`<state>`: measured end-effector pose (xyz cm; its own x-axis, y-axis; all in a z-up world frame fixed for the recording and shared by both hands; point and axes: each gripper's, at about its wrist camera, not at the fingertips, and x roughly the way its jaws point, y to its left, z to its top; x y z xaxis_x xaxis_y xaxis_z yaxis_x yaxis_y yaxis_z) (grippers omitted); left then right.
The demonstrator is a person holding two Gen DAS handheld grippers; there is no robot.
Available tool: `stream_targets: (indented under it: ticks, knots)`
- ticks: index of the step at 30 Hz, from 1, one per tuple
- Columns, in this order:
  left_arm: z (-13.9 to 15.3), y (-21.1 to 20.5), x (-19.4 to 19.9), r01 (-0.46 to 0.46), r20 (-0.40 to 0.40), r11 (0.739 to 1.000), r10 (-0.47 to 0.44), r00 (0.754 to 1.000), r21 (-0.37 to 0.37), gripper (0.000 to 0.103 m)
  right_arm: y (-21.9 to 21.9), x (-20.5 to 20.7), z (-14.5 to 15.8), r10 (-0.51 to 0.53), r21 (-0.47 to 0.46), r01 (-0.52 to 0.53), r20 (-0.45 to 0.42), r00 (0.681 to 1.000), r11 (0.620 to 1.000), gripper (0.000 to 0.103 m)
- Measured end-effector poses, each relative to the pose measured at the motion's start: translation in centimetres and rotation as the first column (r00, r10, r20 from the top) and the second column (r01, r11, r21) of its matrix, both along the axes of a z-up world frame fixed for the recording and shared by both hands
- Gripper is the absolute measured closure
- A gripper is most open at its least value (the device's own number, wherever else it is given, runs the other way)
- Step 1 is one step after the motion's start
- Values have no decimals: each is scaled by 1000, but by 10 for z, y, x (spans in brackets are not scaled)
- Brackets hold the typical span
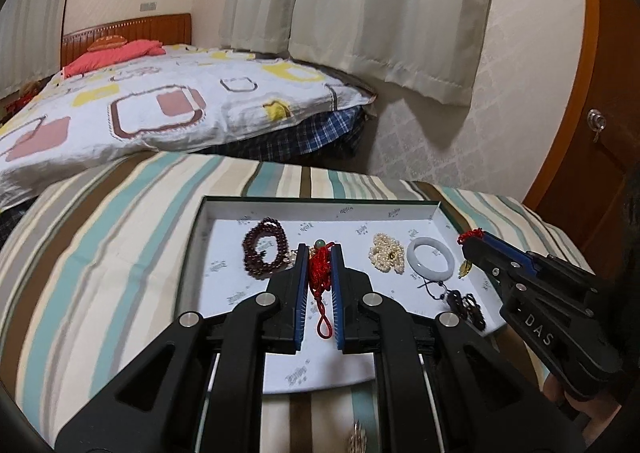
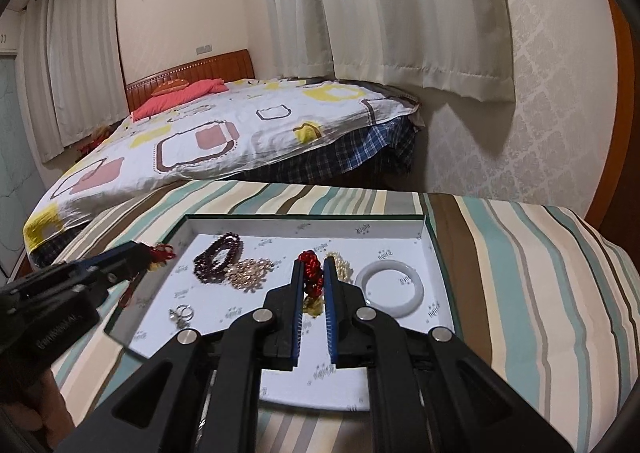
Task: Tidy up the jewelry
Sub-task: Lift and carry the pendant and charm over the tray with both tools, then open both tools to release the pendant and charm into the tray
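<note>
above the white tray [image 1: 224, 213], each gripper, left [image 1: 320, 253] and right [image 2: 313, 265], is clamped on a red cord ornament [image 1: 319, 273].

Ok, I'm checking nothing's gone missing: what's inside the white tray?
In the white tray: dark red beads, a gold chain, rings, pearls, a white bangle and a dark cord charm. The grippers cover part of the tray floor.

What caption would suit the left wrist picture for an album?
Left gripper pinching a red knotted cord above a white tray of jewelry, right gripper alongside.
</note>
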<state>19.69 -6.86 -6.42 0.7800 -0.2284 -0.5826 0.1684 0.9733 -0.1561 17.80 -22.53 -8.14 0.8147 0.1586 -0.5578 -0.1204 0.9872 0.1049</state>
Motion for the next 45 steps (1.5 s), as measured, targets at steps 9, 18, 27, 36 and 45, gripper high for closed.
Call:
stream_targets:
  ticks: [9,18,27,36,45]
  knots:
    - [-46,-16,39,-7,-110,999,11,994,41,92,3,31,-40,9,-13,-11,-106,994,1000,93]
    - [-70,-15,52,-21,-180,998,31,983,58,92,1,45,-59,9,-29,-15,-182,983,999,93]
    - [-77,-18,59,-12,-214,998,25,976,63,91,3,48,-60,21,-32,-28,-195,981,999,93]
    - [-82,-20,60,-13,-230,997,29,973,74,87,2,49,-62,23,-25,-28,-197,980,999,84]
    - [-80,-18,58,-23,-220,997,39,975,73,60,1,46,-59,25,-23,-30,-183,983,999,76]
